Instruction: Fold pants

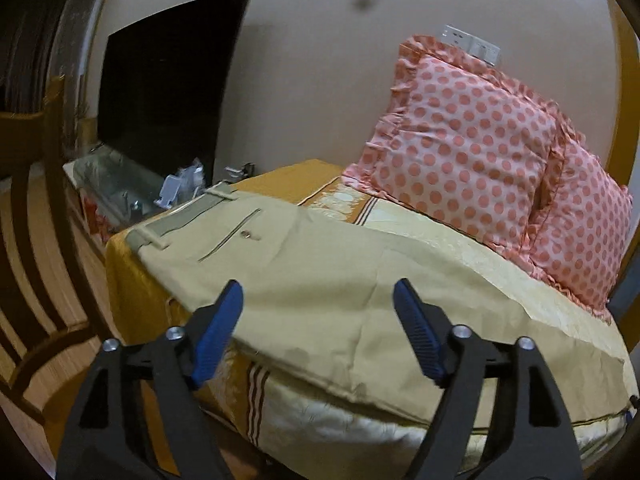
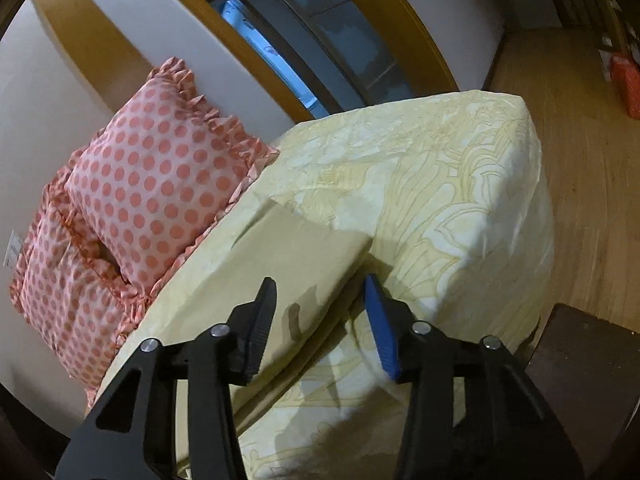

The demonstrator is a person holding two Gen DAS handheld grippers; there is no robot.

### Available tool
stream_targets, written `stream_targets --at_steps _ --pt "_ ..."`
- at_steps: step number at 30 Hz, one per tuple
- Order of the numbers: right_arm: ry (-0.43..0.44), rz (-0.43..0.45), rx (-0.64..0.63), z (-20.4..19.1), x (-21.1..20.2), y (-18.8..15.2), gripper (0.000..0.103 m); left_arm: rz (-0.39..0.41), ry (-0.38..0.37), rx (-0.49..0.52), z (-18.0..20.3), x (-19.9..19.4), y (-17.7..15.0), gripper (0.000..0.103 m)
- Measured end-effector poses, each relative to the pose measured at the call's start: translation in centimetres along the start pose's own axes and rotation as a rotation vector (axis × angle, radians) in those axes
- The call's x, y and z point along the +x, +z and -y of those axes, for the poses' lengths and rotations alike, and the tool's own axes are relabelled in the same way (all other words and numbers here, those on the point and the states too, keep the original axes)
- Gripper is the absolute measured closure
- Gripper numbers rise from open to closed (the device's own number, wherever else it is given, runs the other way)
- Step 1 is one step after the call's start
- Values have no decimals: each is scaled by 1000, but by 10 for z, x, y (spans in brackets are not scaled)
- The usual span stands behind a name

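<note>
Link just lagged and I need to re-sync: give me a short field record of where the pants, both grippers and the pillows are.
pants: beige, laid flat along the bed, waistband end far in the left view, hem end near the right gripper
bed: yellow patterned cover
left gripper: open, above mid-leg fabric, holding nothing
right gripper: open, over the hem corner, holding nothing
pillows: two pink polka-dot pillows against the wall, beside the pants
fold: not yet started
</note>
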State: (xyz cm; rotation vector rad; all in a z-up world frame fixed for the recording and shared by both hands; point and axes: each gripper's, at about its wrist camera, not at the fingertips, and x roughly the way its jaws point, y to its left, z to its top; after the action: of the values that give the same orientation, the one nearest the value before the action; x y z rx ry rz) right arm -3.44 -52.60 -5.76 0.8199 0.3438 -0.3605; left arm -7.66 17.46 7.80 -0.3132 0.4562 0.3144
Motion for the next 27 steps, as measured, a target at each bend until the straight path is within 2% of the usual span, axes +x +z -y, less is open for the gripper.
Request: stream_targets --at_steps 3,4,6,9,11,14,15,17,18,21,23,25,26,27 --pt "11 1 -36 -4 4 -3 76 -65 -10 9 4 27 -3 25" --pt "19 -7 -45 -3 6 -4 85 -81 -12 4 4 32 -4 25" --pt "40 -21 -57 -2 9 -4 95 -126 -7 -17 0 47 -12 25" --pt "85 -7 -86 -19 6 -3 97 -167 -4 -39 -5 60 -23 25" --pt "159 0 -135 -47 0 -1 97 -156 -2 -13 -4 61 -27 22" --pt "352 -5 -281 -124 -17 -10 97 -151 0 10 -1 62 -30 17" --pt "440 -25 -337 -156 -23 -20 97 -147 2 16 0 62 -31 16" --pt "582 -93 -413 -208 -30 -46 97 -134 12 30 2 61 -33 15" --pt "665 -155 -460 -239 -31 -69 97 -128 17 30 3 61 -33 15" --pt "809 -329 -573 -303 -32 -138 97 -108 -1 -8 -1 55 -30 15" --pt "857 -467 -689 -332 -33 -192 97 -83 -4 -29 -7 48 -28 15" --pt "851 -660 -894 -352 -33 -253 94 -63 34 -33 -17 43 -24 15" --pt "841 -745 -987 -354 -37 -279 85 -58 49 -38 -23 42 -23 15" --pt "842 -762 -1019 -352 -41 -288 80 -52 65 -48 -30 41 -23 15"
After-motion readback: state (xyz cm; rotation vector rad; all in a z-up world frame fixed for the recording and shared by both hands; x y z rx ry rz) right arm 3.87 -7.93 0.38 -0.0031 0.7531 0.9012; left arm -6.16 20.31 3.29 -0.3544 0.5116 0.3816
